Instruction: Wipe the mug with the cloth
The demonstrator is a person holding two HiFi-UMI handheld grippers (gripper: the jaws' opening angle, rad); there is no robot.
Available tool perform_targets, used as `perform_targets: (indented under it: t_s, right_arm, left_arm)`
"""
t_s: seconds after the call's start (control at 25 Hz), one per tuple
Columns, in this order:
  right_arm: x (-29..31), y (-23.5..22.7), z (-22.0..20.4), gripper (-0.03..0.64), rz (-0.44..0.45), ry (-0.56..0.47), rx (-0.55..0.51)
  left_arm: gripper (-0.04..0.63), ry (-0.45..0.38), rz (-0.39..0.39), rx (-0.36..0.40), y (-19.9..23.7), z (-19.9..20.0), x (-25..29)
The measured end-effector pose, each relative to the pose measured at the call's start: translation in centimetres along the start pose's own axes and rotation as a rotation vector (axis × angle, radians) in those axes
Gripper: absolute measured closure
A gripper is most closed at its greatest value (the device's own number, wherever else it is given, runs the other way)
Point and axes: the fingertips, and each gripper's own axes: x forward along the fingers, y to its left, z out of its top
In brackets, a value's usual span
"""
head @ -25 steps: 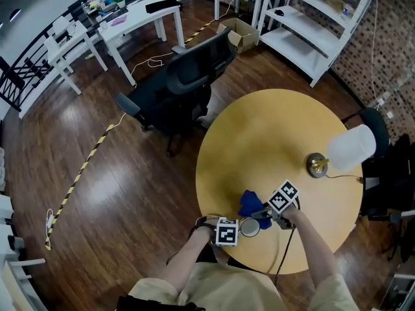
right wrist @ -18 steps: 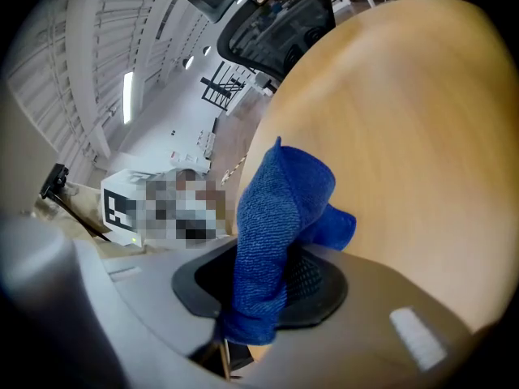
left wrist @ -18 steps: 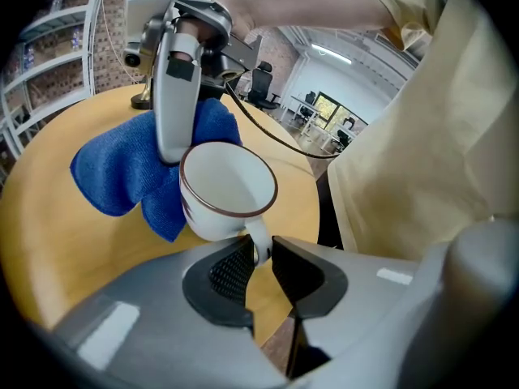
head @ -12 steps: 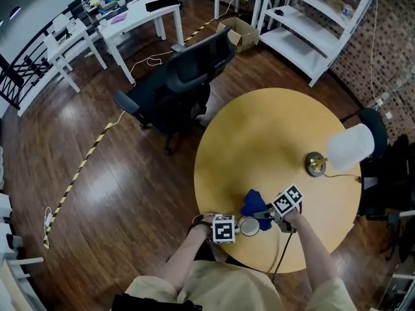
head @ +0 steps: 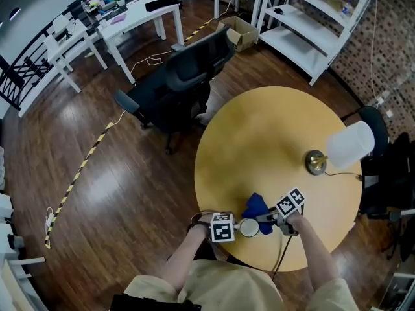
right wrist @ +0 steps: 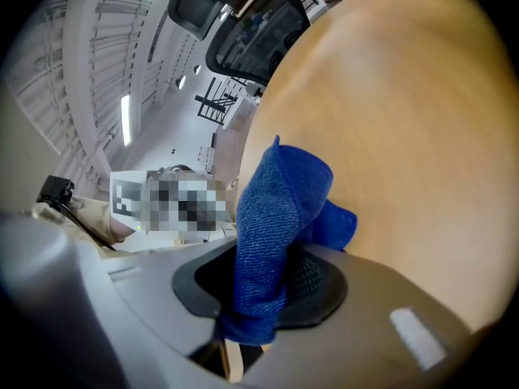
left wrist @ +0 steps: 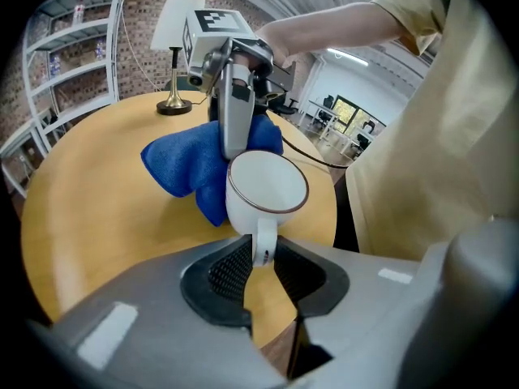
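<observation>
Two things matter here, and the head view shows both near the front edge of the round table [head: 272,128]. The white mug [head: 249,227] has the blue cloth [head: 257,206] touching its far side. The left gripper [head: 237,227] comes at the mug from the left and the right gripper [head: 267,217] from the right. From this height the jaws are too small to read. I cannot tell whether the mug stands on the wood or hangs just above it.

The left gripper view settles the hold. The jaws stand narrow, with their pads pinching the mug's handle [left wrist: 263,245]. They have just been opening a little, with the handle between them. I judge the mug stiff, glazed and slippery, with some weight, and breakable so close to the table edge. The handle is a thin place to hold, and the body could swing about it, so a slackening pinch is a risk. The cloth lies bunched against the mug's far wall, and the right gripper's tips sit at the rim. The mug's base is cut off by the left jaws, and its far wall is hidden by the cloth.

The right gripper view shows its jaws clamped on a thick fold of cloth that stands up between the pads. The cloth looks soft, light and limp — it can be gripped anywhere, and a doubled fold like this one should not slip. It fills the middle of this view, so the mug cannot be seen here at all, nor where the fabric meets it.
</observation>
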Motion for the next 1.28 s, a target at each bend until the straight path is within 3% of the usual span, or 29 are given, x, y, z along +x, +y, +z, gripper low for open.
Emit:
perform_targets:
  t_s: [0.16,0.36,0.6,0.76,0.92,1.12,1.28]
  right_arm:
    - [0.2,1.1,0.8,0.517,0.007,0.015,0.002]
    - [1.2,1.4,0.7,0.515,-0.025,0.115,0.007]
    - [2.0,1.4,0.7,0.515,-0.026,0.181,0.052]
    - [2.4,2.1,0.7,0.514,-0.030,0.215,0.021]
    - [4.4,3.7,0.1,0.510,0.009,0.267,-0.006]
    - [4.7,3.8,0.4,0.501,0.015,0.203,0.049]
    - [4.4,3.4,0.5,0.499,0.069,0.113,0.147]
  left_arm:
    - [0.523,0.039,0.019,0.042,-0.1,0.0,0.1]
    - [0.509,0.050,0.051,0.033,0.6,0.1,0.3]
    - [0.496,0.050,0.081,-0.005,1.1,0.2,0.2]
    - [0.492,0.048,0.137,-0.033,2.0,0.0,0.0]
    - [0.533,0.021,0.199,-0.100,3.1,0.1,0.1]
    - [0.558,-0.024,0.210,-0.184,3.5,0.0,0.0]
    - [0.563,-0.029,0.205,-0.198,3.8,0.1,0.1]
